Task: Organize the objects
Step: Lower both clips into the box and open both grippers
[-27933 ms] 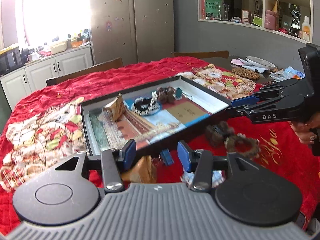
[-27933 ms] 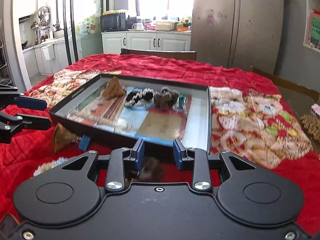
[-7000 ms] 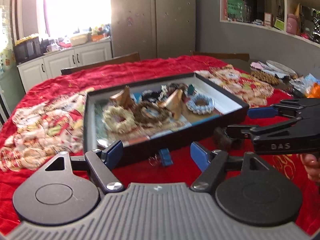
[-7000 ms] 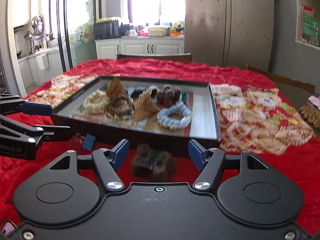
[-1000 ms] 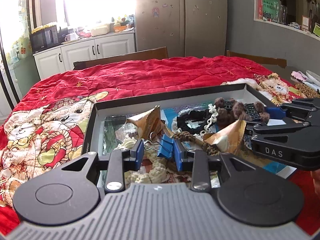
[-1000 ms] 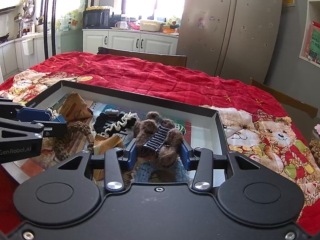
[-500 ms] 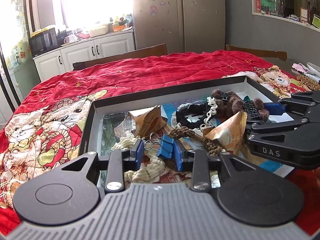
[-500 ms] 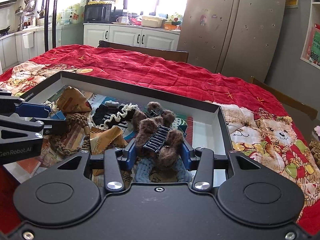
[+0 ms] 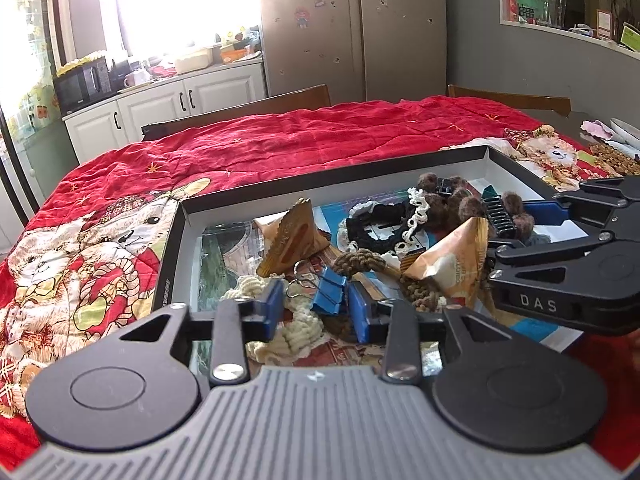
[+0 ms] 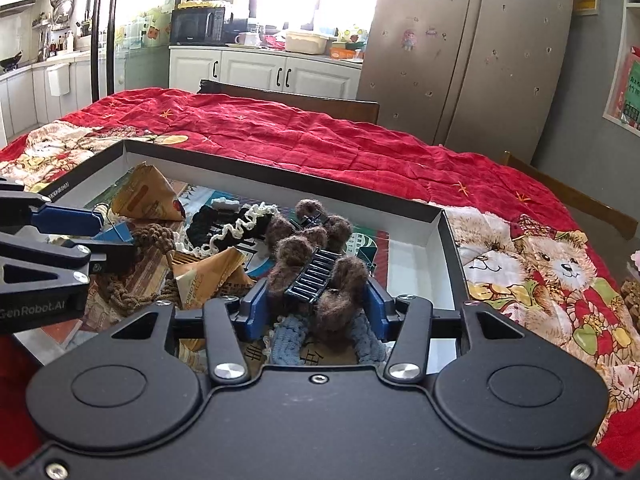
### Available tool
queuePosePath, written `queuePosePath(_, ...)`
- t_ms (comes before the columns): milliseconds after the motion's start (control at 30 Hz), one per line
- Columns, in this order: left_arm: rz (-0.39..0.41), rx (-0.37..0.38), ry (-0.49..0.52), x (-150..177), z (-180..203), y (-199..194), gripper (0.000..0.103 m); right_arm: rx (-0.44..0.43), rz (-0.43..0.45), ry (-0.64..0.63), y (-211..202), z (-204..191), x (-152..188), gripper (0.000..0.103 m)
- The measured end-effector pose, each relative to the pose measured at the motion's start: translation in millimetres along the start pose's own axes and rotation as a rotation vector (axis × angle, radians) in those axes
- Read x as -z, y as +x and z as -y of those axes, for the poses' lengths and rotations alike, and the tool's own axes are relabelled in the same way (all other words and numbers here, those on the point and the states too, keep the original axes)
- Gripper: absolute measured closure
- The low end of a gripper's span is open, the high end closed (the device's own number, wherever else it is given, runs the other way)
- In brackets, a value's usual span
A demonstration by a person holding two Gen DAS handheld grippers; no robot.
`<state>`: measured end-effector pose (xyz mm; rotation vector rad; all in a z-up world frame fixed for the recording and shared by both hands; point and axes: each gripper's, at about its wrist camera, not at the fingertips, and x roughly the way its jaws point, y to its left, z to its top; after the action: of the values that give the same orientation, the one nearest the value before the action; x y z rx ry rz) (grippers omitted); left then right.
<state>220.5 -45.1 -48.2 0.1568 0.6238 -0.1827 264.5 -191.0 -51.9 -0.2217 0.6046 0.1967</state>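
A black tray [image 9: 332, 178] lies on the red quilt, also in the right wrist view [image 10: 280, 182]. My left gripper [image 9: 316, 310] hangs over its near left part; a blue binder clip [image 9: 329, 291] sits between its fingers, touching the right one, with a gap on the left. My right gripper [image 10: 316, 304] is shut on a brown fuzzy hair claw [image 10: 320, 272] above a blue knitted scrunchie [image 10: 294, 338]. The claw also shows in the left wrist view [image 9: 498, 212].
The tray holds two tan paper cones [image 9: 290, 238] [image 9: 452, 262], a black and white scrunchie [image 9: 384, 226], a brown braided one [image 9: 360, 260], a cream one [image 9: 296, 326] and another brown claw [image 10: 316, 214]. Chairs [image 10: 288, 98] stand behind the table.
My left gripper has opened a little around the binder clip and both grippers have sunk slightly lower over the tray. The right gripper still holds the brown claw.
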Motion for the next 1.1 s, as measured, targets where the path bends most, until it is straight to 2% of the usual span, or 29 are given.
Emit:
queuePosePath(400, 0.017, 0.006, 0.004, -5.3, 1.3, -15.4, 0.037, -0.027, 0.015, 0.041, -9.2, 6.2, -4.5, 0.053)
queuePosePath(1100, 0.053, 0.006, -0.029, -16.3, 0.0, -50.1, 0.020, -0.068, 0.089, 0.053, -57.4, -1.0, -22.5, 0.050)
